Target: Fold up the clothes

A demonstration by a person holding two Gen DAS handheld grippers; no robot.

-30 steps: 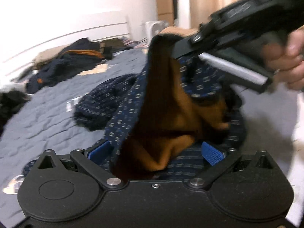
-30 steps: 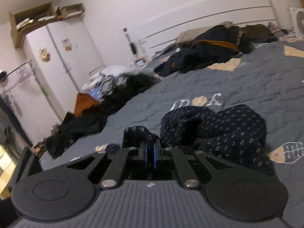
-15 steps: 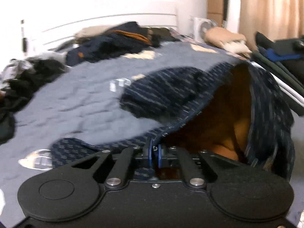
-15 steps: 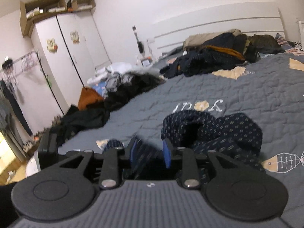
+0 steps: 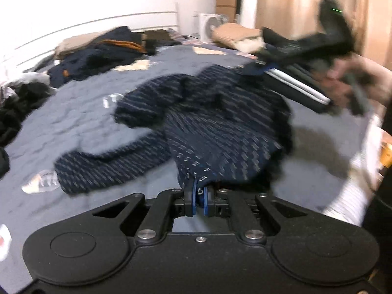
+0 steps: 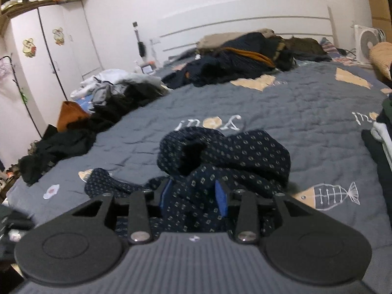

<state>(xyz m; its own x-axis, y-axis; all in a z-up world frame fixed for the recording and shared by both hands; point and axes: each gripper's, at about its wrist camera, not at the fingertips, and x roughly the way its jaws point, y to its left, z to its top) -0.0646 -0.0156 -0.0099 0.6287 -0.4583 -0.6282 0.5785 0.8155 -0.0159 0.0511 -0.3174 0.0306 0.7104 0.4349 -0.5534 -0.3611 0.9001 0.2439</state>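
A navy garment with a small pale pattern (image 5: 215,127) lies crumpled on the grey quilted bed (image 5: 73,127), one sleeve trailing to the left. My left gripper (image 5: 199,197) is shut on the garment's near edge, and cloth shows between its blue pads. My right gripper (image 5: 267,67), blurred and held by a hand (image 5: 350,83), sits at the garment's far right edge. In the right wrist view the right gripper (image 6: 193,196) has its jaws opening. A bunch of the same garment (image 6: 232,152) lies loose between the parted blue pads (image 6: 221,196).
Piles of dark clothes (image 6: 245,56) lie at the white headboard and along the bed's left side (image 6: 98,112). A white fan (image 6: 367,41) stands at the far right corner. A white wardrobe (image 6: 49,56) is on the left, and curtains (image 5: 294,0) on the right.
My left gripper closed on the garment's edge and drew it back, so the cloth now lies flatter and its orange lining no longer shows. The right jaws parted from shut.
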